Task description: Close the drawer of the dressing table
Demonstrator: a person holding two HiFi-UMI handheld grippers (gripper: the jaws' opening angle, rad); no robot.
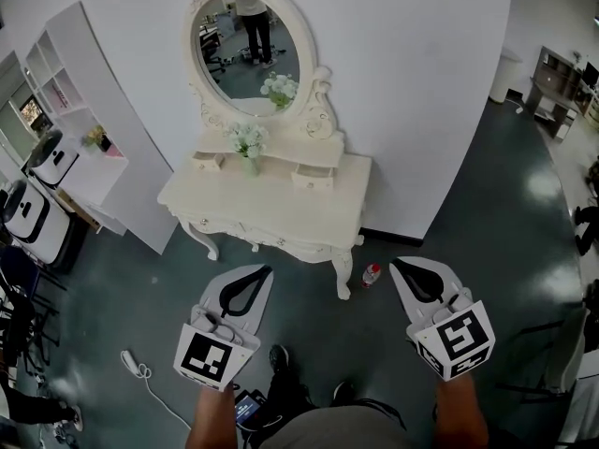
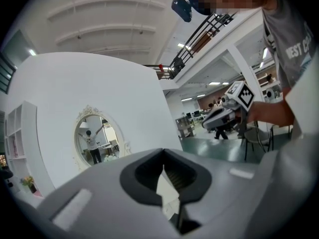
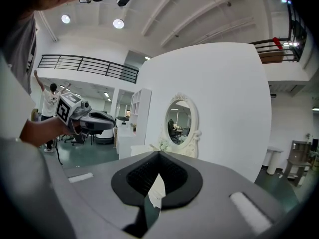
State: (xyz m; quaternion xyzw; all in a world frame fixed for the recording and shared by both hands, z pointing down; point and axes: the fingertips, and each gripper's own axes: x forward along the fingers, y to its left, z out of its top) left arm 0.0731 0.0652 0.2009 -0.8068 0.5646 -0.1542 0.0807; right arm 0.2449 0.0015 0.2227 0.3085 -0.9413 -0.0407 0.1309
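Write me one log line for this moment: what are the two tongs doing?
phase: approach | left tongs: shut, empty | right tongs: shut, empty | dressing table: ahead, untouched

dressing table (image 1: 271,199) — flower vase (image 1: 247,143) | floor (image 1: 487,204) — bottle (image 1: 372,274), white cord (image 1: 140,370)

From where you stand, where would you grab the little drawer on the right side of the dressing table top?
Probably the middle of the drawer front, where a small knob seems to sit, coming in from the open floor side. Its front faces out over the table, while its back is tucked under the mirror base. For closing, a flat push there should do.
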